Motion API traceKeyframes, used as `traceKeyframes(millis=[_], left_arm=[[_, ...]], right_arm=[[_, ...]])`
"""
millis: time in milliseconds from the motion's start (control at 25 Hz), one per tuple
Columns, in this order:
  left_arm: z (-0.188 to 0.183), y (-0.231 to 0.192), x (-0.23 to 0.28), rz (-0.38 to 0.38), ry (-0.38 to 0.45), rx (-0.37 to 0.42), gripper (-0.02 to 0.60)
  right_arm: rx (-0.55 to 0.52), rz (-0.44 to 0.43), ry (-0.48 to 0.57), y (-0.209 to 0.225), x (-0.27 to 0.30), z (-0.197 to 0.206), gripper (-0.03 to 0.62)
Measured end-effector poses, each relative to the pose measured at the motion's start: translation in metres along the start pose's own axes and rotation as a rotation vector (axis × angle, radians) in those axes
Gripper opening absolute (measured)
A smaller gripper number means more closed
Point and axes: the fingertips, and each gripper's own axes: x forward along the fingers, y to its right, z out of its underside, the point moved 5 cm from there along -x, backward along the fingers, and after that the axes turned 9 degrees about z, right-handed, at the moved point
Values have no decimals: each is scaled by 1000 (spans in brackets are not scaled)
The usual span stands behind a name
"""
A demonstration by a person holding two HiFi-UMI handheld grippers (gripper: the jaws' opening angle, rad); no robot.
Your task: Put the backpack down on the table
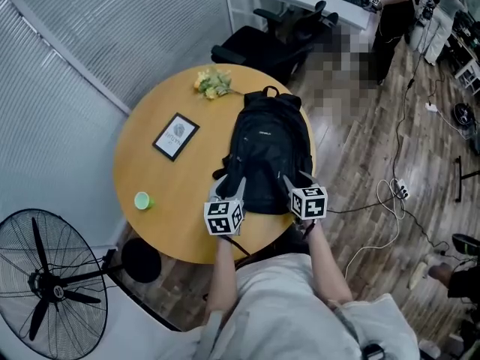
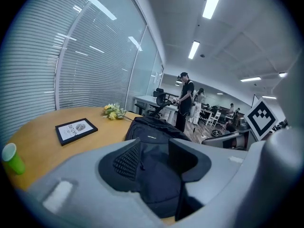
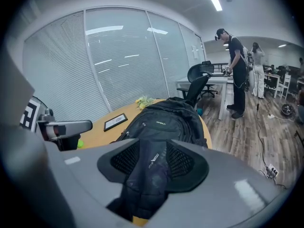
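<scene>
A black backpack (image 1: 266,152) lies flat on the round wooden table (image 1: 150,163), its top handle pointing away from me. Both grippers sit at its near end by the table's front edge. My left gripper (image 1: 234,184) holds one padded shoulder strap (image 2: 152,175), which fills the gap between its jaws in the left gripper view. My right gripper (image 1: 294,182) is shut on the other shoulder strap (image 3: 151,167), which runs between its mesh pads and hangs down. The backpack (image 3: 164,122) body rests on the tabletop beyond both grippers.
On the table's left half lie a framed picture (image 1: 176,136), a bunch of yellow flowers (image 1: 214,82) and a small green cup (image 1: 142,200). A floor fan (image 1: 45,283) stands lower left, an office chair (image 1: 262,43) behind the table, cables (image 1: 394,193) on the floor at right.
</scene>
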Motion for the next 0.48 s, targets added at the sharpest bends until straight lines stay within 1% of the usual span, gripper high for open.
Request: traceKeyframes(millis=[200, 480], left_arm=[[6, 2, -4, 13, -14, 4, 192], [2, 5, -2, 10, 10, 6, 163]], right_arm=[[7, 7, 12, 0, -5, 0, 175], [11, 23, 23, 6, -11, 0, 162]])
